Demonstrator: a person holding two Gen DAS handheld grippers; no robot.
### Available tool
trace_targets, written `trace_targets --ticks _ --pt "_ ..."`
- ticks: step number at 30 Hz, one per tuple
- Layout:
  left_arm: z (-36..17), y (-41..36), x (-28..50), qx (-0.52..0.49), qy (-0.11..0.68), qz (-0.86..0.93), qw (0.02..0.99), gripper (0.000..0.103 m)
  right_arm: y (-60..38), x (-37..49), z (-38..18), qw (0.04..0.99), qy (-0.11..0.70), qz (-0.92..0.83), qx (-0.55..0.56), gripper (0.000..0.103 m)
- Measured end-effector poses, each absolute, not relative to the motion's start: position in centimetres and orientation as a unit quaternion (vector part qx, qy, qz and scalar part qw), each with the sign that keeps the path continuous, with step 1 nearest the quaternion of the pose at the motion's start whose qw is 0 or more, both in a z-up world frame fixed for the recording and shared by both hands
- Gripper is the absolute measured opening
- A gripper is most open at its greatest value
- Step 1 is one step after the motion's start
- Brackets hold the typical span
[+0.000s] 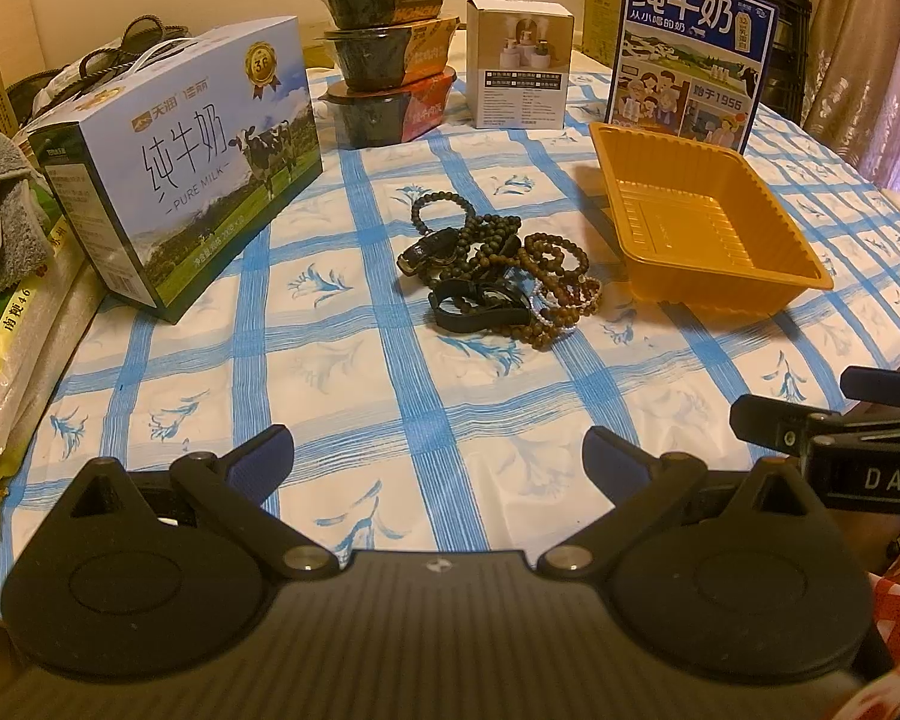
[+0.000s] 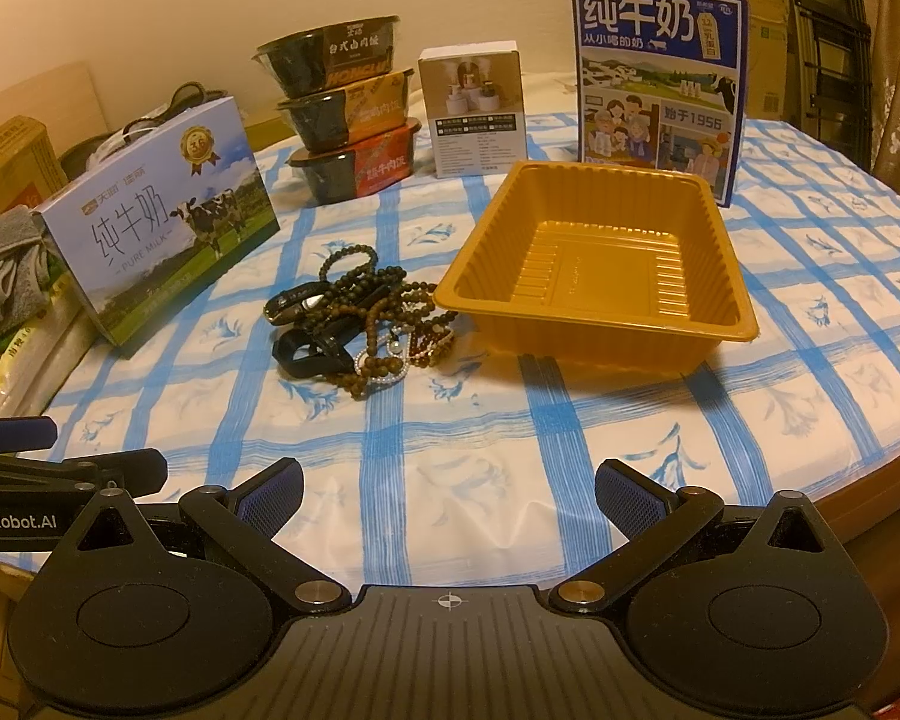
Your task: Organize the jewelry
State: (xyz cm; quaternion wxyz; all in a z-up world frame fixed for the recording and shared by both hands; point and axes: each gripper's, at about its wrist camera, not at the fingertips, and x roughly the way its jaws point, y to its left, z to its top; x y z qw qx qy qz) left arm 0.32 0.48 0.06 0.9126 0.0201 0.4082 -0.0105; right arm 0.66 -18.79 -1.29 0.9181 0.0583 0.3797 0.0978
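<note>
My left tongs (image 1: 438,456) and right tongs (image 2: 448,489) hover spread and empty over the counter (image 2: 480,456). The tangled bead bracelets (image 2: 360,315) lie just beside the empty orange tray (image 2: 594,282). I should pinch one strand's outer loop and lift slowly.

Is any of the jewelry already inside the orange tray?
No, the orange tray holds nothing, and the jewelry pile lies tangled on the tablecloth just left of it.

left gripper (image 1: 438,456) fingers spread wide, right gripper (image 2: 448,489) likewise, side by side
</note>
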Motion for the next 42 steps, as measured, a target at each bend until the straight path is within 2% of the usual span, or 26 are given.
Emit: trace_targets --ticks 27,42 --pt "-0.1 0.7 0.5 0.017 0.41 -0.008 0.912 0.102 -19.1 0.8 -1.5 0.919 0.378 0.097 0.058 0.103" --pt "-2.2 0.2 3.4 0.014 0.401 -0.008 0.916 0.102 -22.6 2.6 -3.4 0.948 0.308 0.027 0.07 0.103"
